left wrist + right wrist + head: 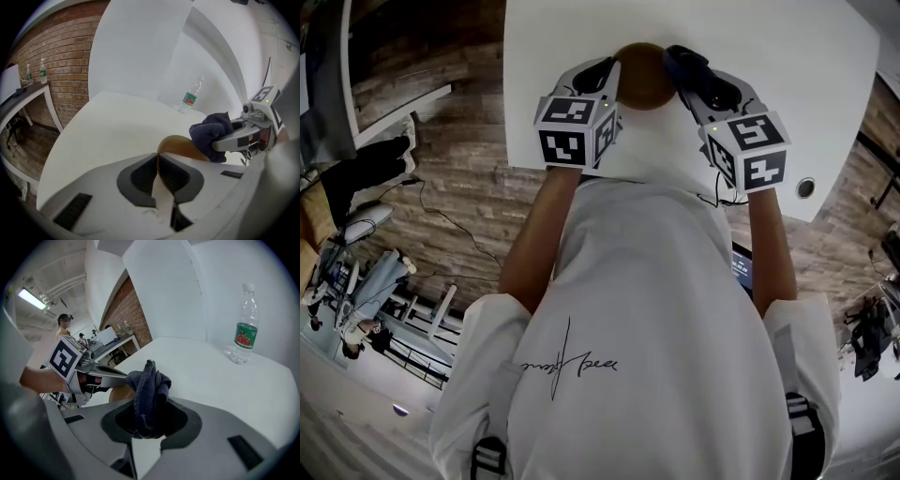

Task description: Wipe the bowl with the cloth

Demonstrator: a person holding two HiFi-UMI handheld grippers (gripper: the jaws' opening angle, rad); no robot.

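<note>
A brown bowl (645,77) is held up over the white table (787,56), tilted on its side. My left gripper (158,164) is shut on the bowl's (180,146) thin rim, seen edge-on between the pads. My right gripper (146,420) is shut on a bunched dark blue cloth (149,392). In the left gripper view the cloth (212,133) presses against the bowl's right side. In the head view both grippers flank the bowl, the left gripper (609,80) on its left and the right gripper (684,75) on its right.
A clear water bottle (244,331) with a green label stands on the far part of the table (211,376); the bottle (190,98) also shows in the left gripper view. A brick wall (61,61) and a side table (28,101) lie to the left. A person (64,324) stands far off.
</note>
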